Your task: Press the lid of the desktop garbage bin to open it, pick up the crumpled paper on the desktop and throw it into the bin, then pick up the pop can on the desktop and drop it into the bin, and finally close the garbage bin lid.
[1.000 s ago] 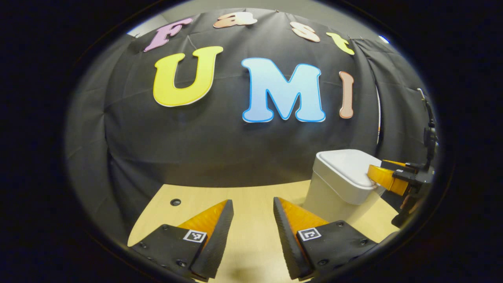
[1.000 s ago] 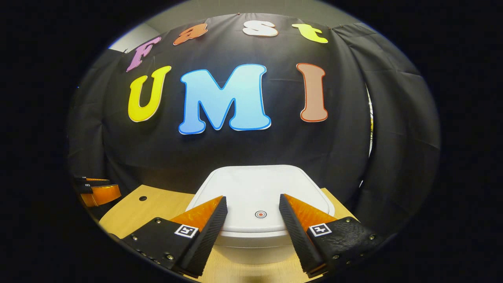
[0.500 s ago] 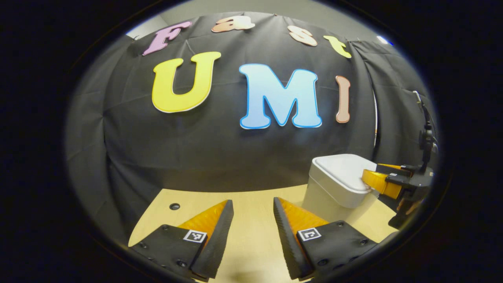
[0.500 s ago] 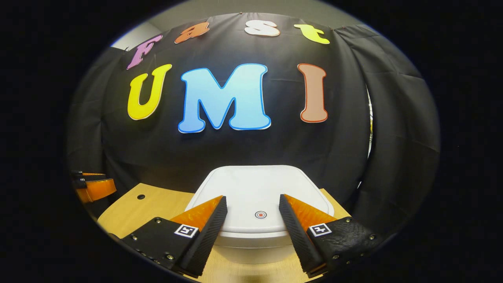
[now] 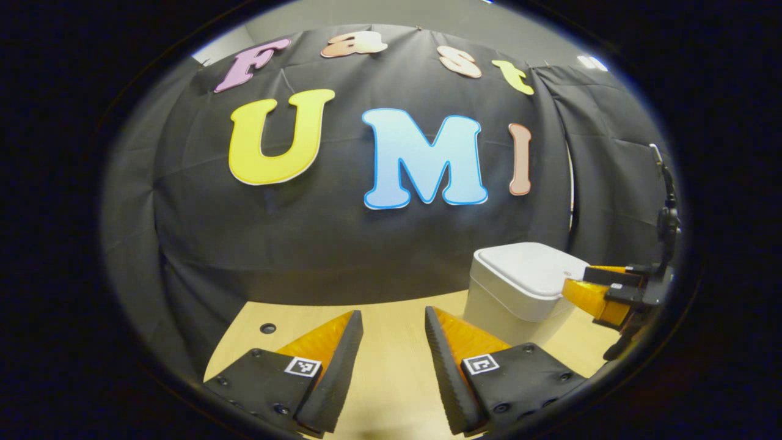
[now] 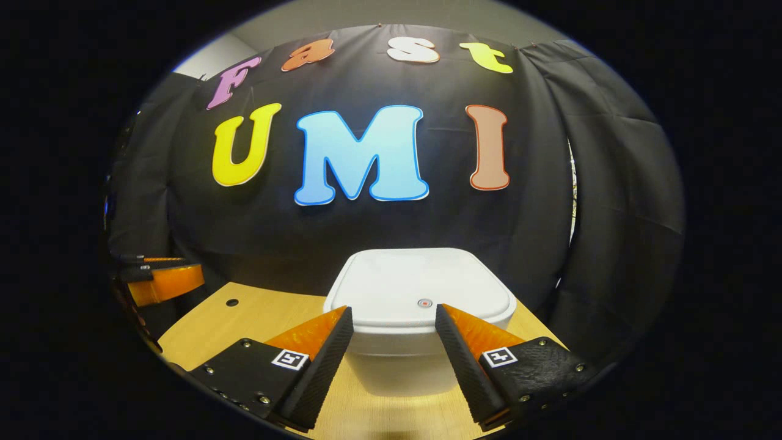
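Note:
A white desktop bin (image 6: 421, 318) stands on the wooden table with its lid (image 6: 415, 284) down flat; a small round button mark (image 6: 424, 302) sits near the lid's front edge. My right gripper (image 6: 391, 315) is open just in front of the bin, level with the lid's front rim, nothing between its fingers. In the left gripper view the bin (image 5: 519, 290) stands at the right, with the right gripper (image 5: 602, 293) at its near edge. My left gripper (image 5: 391, 321) is open over bare table, left of the bin. Its fingers (image 6: 162, 281) also appear at the left of the right gripper view.
The light wooden table (image 5: 391, 330) runs back to the black cloth wall. A small dark hole (image 5: 267, 328) lies in the tabletop at the far left; the right gripper view has that hole (image 6: 231, 302) too.
My right gripper has drawn back from over the lid, so the bin looks smaller and farther. The left gripper has turned slightly, shifting the bin leftward in its view.

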A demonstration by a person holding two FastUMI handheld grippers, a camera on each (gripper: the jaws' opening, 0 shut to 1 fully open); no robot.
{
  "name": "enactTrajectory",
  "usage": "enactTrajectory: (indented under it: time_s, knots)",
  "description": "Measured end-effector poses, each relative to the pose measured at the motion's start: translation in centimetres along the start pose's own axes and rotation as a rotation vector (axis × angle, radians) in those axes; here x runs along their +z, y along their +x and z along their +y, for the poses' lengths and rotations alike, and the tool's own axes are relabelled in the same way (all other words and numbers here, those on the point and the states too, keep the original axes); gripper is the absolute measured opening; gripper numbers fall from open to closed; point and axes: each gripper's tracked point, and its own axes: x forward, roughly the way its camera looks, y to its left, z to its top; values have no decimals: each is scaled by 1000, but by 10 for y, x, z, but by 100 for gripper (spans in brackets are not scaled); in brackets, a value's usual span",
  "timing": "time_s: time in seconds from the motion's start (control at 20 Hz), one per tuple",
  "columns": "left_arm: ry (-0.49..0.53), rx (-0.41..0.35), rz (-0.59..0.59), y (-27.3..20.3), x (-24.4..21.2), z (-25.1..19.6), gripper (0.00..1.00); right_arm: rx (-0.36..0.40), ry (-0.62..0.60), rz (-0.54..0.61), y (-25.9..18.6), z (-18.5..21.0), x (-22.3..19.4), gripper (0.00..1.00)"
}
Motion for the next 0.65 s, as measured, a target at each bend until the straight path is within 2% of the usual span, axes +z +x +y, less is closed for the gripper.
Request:
enactTrajectory:
  time_s: [0.2, 0.35, 0.5, 0.65]
  knots:
    - [21, -9, -40, -9, 12, -28, 69, 12, -30, -37, -36, 9, 4, 88]
    - [13, -24, -57, -20, 19, -70, 70, 43, -39, -76, -56, 0, 17, 88]
    - [23, -9, -76, -29, 24, -123, 71, 76, -57, -127, -70, -29, 32, 84]
    - [-9, 16, -100, -35, 27, -187, 68, 110, -110, -172, -81, -75, 44, 84]
